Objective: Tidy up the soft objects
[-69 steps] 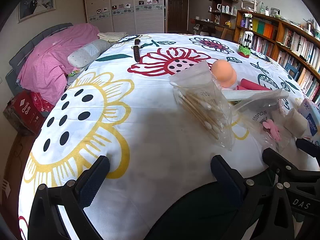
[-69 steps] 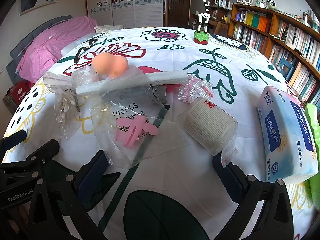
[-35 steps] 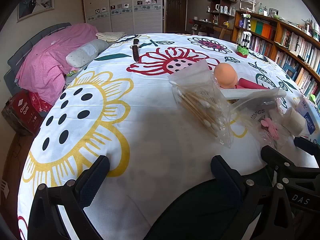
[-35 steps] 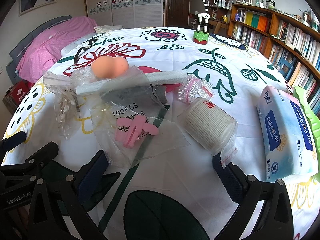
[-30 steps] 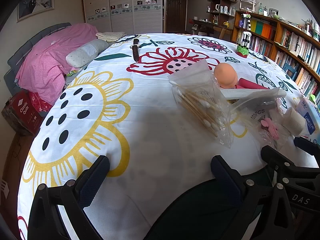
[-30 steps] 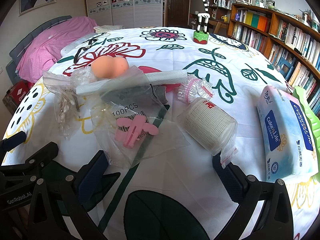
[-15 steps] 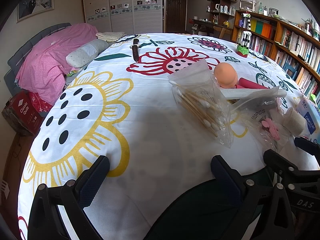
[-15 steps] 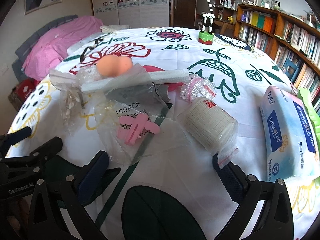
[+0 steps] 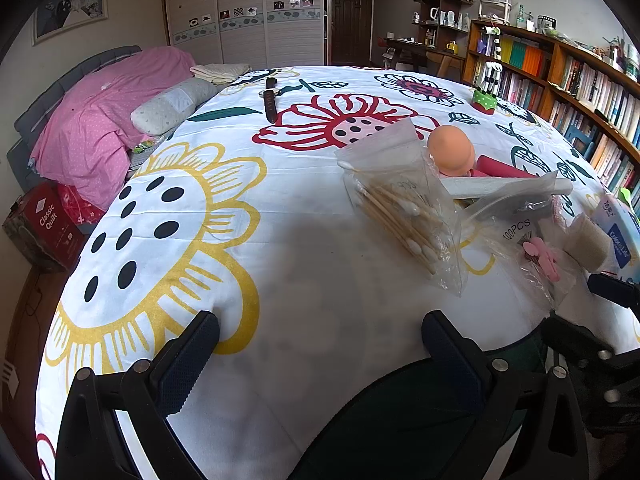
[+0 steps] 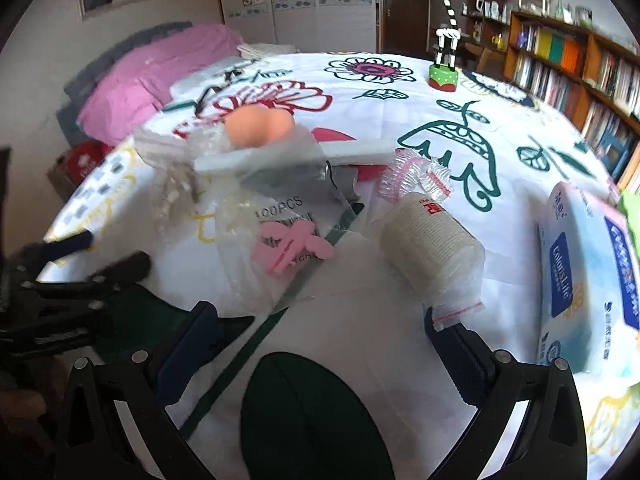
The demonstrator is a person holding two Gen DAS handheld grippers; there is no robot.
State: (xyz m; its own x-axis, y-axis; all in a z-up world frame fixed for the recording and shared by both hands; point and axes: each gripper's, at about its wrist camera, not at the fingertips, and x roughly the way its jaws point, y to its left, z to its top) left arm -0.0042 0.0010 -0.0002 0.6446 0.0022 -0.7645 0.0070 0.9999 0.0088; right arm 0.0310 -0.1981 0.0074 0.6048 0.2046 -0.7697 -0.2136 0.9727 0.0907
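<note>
We hold both grippers low over the flowered bedspread (image 9: 304, 240), each with its jaws spread wide and nothing between them. The left gripper (image 9: 320, 344) faces bare cloth; the right gripper (image 10: 320, 332) faces the clutter of soft things.

Closest to us is the bandage roll (image 10: 430, 236) in its clear sleeve, lying ahead and to the right of the right gripper's centre, its near end just above the right finger (image 10: 456, 344). Its long axis runs from far-left to near-right, slanted across our line of approach, so we would likely need to turn the wrist to set the jaws across its width.

Left of it lies the clear bag marked 100PCS (image 10: 280, 216) with a pink clip (image 10: 292, 248) on it. Beyond sit the peach sponge (image 10: 258, 124) and a white foam stick (image 10: 296, 156). The tissue pack (image 10: 588, 280) lies further right.

The cotton swab bag (image 9: 404, 208) lies ahead and right of the left gripper, its long axis running away from us toward the left. The right view is blurred, so finer details are uncertain.

The right hand is plainly nearer the roll.
</note>
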